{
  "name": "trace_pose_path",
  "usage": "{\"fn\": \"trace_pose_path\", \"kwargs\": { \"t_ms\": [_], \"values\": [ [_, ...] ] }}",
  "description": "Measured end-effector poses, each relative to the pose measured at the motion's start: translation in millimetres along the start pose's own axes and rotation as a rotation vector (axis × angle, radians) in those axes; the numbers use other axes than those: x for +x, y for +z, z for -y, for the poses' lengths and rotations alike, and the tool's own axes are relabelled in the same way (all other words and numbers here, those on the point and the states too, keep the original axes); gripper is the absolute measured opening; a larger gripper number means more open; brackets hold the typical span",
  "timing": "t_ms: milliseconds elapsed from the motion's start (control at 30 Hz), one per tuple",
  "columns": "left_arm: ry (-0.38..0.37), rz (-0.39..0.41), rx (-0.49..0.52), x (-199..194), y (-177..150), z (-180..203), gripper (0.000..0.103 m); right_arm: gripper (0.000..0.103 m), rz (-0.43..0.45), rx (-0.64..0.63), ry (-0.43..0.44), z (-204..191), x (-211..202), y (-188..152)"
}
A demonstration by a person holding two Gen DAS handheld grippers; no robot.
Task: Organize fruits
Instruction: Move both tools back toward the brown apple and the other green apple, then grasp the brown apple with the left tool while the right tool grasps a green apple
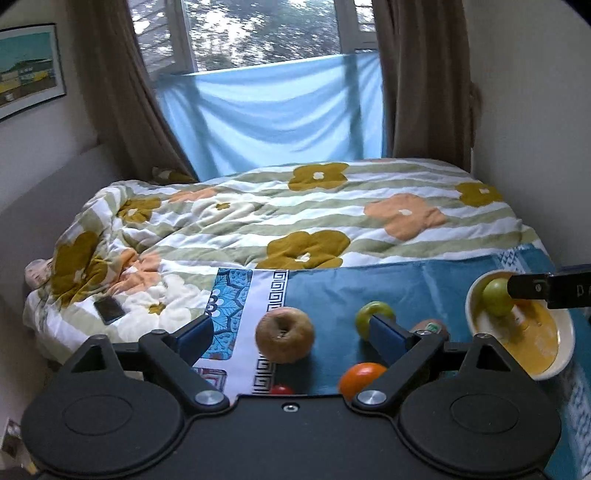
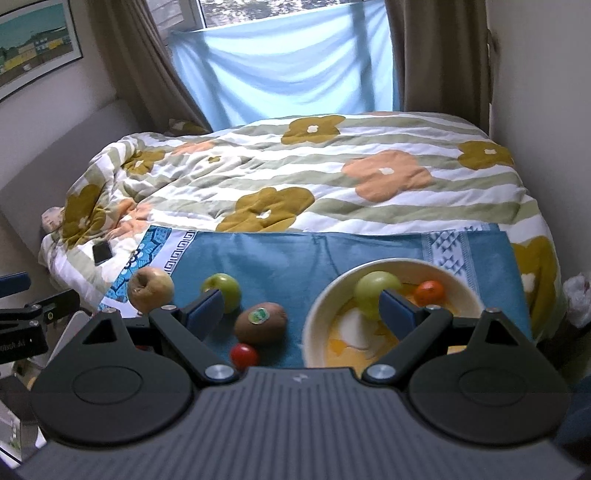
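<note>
both your left gripper (image 1: 291,334) and right gripper (image 2: 301,310) hang released above the blue cloth (image 2: 280,258), beside the round cream bowl (image 2: 314,325) holding a green apple (image 2: 369,290).

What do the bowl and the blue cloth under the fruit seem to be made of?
The bowl looks like glazed ceramic, possibly melamine: thick cream rim, smooth wall, yellow and white pattern inside with a soft sheen. The blue cloth looks like thin woven fabric, probably cotton, matte: it shows fold creases, printed borders at both ends, and follows the bedding beneath.

Curtained window (image 1: 258,33) behind bed (image 1: 295,214)
</note>
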State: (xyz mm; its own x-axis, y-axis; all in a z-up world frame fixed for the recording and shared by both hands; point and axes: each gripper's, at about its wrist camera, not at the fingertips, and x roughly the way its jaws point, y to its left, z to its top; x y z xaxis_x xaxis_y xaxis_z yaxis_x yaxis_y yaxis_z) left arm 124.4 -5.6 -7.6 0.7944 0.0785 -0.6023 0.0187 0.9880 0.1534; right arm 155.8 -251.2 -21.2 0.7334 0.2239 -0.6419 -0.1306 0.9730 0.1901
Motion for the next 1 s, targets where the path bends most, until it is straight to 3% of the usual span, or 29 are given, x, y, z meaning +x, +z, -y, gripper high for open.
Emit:
{"fn": "trace_pose_path", "kwargs": {
  "t_ms": [500,1000],
  "values": [
    [-0.188,-0.094,0.137,84.5,-8.9,-65.5,0.094,0.103,-0.042,0.032,-0.126,-76.3,63.4,-18.3],
    [-0.333,-0.188,0.240,159.8,-19.0,-60.0,0.093,0.103,-0.087,-0.053,-0.154,-106.5,144.6,-14.1]
  ]
}}
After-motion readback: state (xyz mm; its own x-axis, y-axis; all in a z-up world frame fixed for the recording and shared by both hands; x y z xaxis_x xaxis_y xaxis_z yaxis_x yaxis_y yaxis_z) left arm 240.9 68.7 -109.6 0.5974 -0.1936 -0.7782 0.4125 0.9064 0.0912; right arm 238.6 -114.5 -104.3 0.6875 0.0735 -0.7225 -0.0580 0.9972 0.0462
